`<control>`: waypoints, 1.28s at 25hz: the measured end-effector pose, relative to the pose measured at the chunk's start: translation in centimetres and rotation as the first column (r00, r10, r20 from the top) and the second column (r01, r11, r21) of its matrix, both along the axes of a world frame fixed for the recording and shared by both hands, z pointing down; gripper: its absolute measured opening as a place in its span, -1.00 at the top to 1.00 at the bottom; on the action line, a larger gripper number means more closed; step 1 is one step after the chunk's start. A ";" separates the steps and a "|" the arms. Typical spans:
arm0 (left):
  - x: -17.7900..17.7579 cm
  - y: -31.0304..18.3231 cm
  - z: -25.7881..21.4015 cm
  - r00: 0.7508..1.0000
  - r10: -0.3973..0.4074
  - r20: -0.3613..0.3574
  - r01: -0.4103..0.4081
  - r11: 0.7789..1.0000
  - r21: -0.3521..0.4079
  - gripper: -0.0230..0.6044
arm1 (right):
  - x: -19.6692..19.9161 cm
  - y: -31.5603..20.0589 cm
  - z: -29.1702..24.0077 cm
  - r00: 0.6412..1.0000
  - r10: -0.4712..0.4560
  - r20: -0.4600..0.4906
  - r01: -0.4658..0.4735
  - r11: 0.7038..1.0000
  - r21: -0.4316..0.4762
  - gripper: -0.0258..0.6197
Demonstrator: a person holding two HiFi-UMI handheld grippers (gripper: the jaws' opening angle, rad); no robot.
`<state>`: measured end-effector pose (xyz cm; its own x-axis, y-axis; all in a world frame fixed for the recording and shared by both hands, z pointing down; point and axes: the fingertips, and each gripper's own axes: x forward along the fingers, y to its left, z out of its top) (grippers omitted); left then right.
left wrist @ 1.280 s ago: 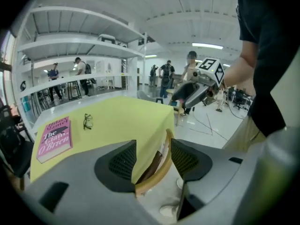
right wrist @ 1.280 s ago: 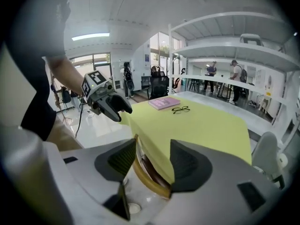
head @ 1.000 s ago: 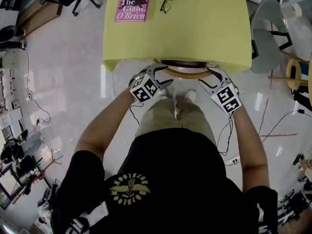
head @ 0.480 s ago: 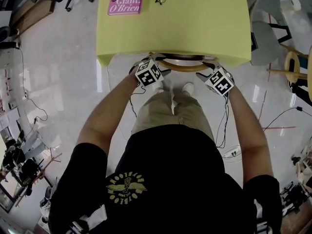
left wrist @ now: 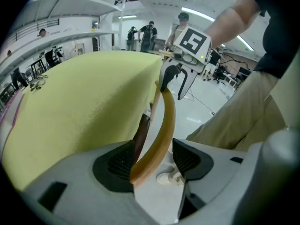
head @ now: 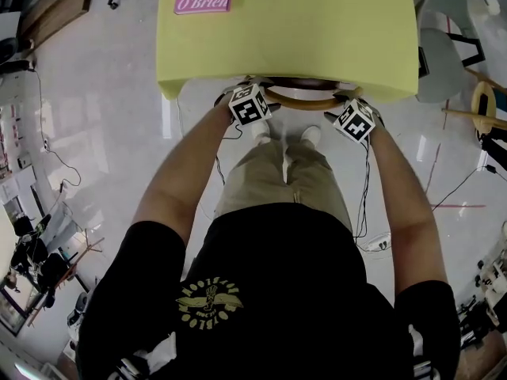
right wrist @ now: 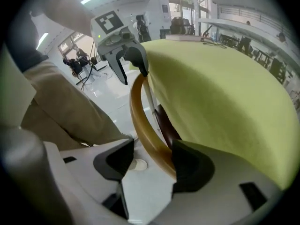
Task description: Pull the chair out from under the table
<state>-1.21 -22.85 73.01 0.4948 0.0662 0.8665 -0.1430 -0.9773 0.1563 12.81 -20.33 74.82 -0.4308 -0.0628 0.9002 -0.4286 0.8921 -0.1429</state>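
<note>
My left gripper and right gripper each straddle the curved wooden back rail, jaws apart and unclamped; the right jaws are opening. The rail runs nine to three o'clock, equally near both hands. Beyond, at twelve, the chair sits tucked under the yellow surface.

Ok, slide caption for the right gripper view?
Right tool, jaws opening, straddles the chair's wooden back rail beside the yellow-green table; left tool at its far end.
</note>
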 end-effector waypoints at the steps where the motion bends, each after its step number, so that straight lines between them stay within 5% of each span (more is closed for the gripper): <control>1: 0.2 -0.1 0.1 1.000 0.001 -0.004 -0.001 1.000 -0.003 0.19 | 0.1 -0.1 0.5 1.000 -0.014 -0.013 0.014 1.000 0.002 0.22; 13: 1.1 0.9 3.8 0.992 0.105 0.067 -0.104 0.994 -0.016 0.19 | 0.1 -0.4 3.2 0.962 -0.241 -0.128 0.241 0.970 -0.013 0.19; 19: 1.1 0.8 4.0 0.989 0.126 0.072 -0.123 0.991 -0.045 0.17 | -0.4 -0.4 3.5 0.955 -0.280 -0.093 0.273 0.958 -0.084 0.19; 32: 1.1 1.0 4.3 0.986 0.130 0.105 -0.126 0.991 -0.043 0.16 | -0.8 -0.3 3.0 0.951 -0.298 -0.078 0.293 0.953 -0.075 0.19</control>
<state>-0.08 -21.85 77.29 0.3841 0.1549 0.9102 -0.0349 -0.9827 0.1819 12.02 -20.64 77.86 -0.3409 0.1127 0.9333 -0.1603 0.9713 -0.1758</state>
